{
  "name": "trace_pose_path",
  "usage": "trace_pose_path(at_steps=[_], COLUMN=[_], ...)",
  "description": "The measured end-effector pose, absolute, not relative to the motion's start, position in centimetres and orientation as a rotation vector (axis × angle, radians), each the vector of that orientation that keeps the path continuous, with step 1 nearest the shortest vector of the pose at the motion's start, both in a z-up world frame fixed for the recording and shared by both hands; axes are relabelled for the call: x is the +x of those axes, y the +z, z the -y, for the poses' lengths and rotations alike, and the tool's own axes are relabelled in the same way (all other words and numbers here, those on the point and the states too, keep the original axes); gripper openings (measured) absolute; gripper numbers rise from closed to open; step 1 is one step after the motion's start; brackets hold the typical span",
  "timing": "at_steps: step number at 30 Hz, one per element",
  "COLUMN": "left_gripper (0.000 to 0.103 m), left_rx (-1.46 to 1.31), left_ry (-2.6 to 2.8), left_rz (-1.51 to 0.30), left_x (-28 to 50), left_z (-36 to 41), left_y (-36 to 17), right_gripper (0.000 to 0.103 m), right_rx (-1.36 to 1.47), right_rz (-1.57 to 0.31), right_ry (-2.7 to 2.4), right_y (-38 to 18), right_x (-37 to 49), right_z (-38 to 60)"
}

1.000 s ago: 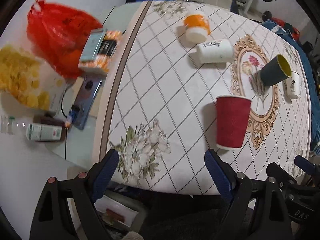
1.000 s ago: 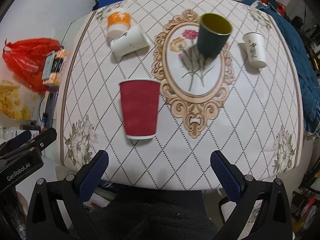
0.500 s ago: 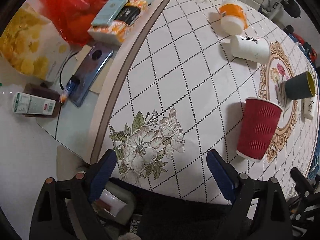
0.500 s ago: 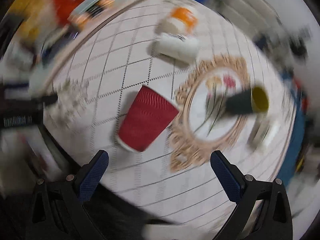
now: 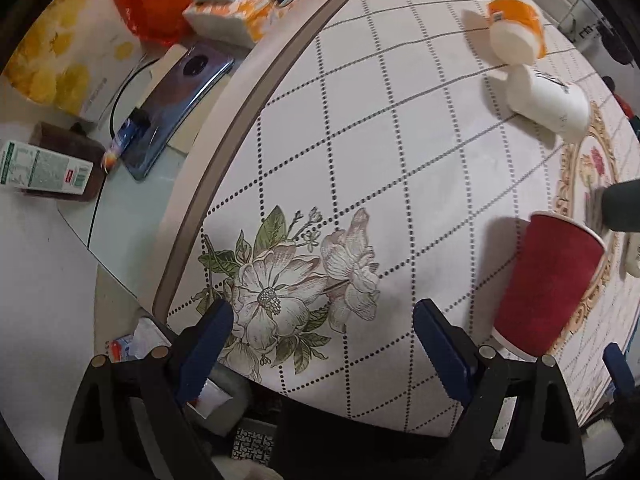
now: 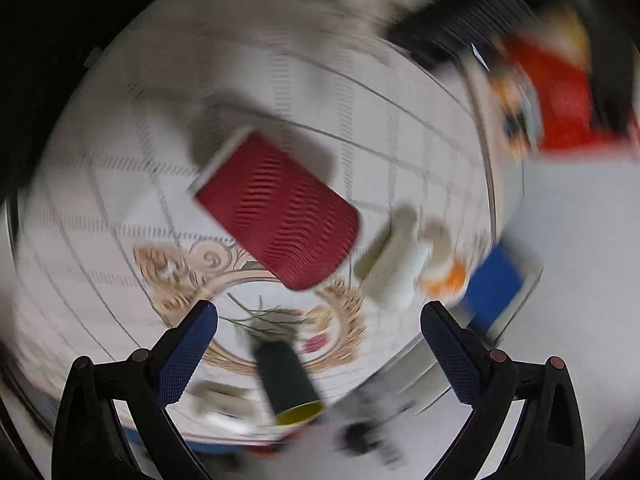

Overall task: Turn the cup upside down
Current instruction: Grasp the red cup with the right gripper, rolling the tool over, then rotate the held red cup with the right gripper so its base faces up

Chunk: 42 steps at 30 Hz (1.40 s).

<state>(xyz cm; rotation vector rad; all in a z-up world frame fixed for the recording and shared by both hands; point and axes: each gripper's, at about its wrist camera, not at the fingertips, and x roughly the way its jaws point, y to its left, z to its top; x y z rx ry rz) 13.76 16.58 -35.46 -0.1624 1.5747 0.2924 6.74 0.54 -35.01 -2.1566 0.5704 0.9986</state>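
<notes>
My left gripper [image 5: 322, 338] hangs wide, nothing between its fingers, low over the near edge of the table [image 5: 384, 152]. The red cup [image 5: 548, 284] stands rim-down just to its right, beside the gold medallion. My right gripper [image 6: 318, 338] is spread wide too — its view is badly smeared — with the red cup [image 6: 280, 216] ahead of it and a dark green cup [image 6: 286, 388] nearer.

Bare tablecloth [image 5: 400, 152] left of red cup [image 5: 548, 284], dark cup [image 5: 624, 206] crowding its right
</notes>
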Motion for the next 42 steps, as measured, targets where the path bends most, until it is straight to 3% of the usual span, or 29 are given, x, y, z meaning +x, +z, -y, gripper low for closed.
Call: trace_pose_path(at_steps=[8,15,24,28,42], left_gripper=[0.093,0.093,0.093,0.092,0.092], left_rx=[-0.209,-0.216,-0.225,-0.222,-0.196], left_ry=[0.311,0.316,0.317,0.319,0.315], left_rz=[-1.604,-1.631,-1.650,-1.656,-1.655], left_x=[13.6,13.8,14.7,14.6,14.7], left_z=[-17.2,-18.0,-19.7,-20.2,-19.8], left_y=[-37.5,-39.2,-40.5,-40.9,-40.6], right_gripper=[0.103,0.099,0.097,0.079,0.076], right_rx=[-2.565,-2.692,-2.728,-2.701,-2.560], right_rz=[-0.065,0.087,0.160,0.138,0.017], right_ry=[1.219,1.333,1.415,1.393,1.369], right_y=[-39.2,-41.8,-43.5,-44.6,-44.2], right_x=[5.3,5.4,5.9,5.1,6.1], right_z=[1.8,2.7,3.2,3.4,2.0])
